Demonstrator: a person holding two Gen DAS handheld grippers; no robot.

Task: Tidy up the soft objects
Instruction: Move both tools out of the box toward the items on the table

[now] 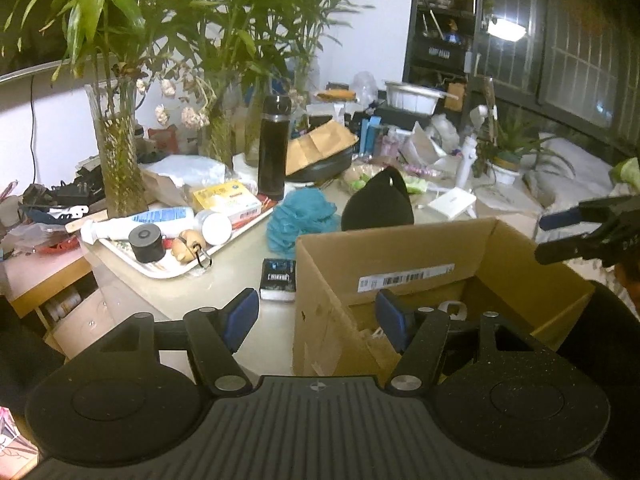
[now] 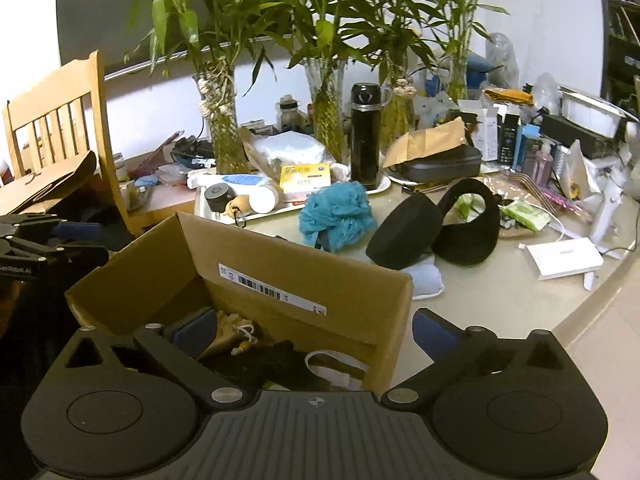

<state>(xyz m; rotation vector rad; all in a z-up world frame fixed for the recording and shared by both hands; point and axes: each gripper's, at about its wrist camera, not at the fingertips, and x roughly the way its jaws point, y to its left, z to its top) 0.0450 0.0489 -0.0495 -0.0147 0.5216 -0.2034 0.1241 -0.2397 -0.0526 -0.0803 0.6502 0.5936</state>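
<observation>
Teal sponge [image 2: 338, 216] beyond right gripper [image 2: 316, 330]

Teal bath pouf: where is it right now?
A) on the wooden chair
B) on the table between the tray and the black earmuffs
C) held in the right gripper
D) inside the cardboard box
B: the teal bath pouf lies on the table, beyond the cardboard box, with the tray on one side and the black earmuffs on the other.
</observation>
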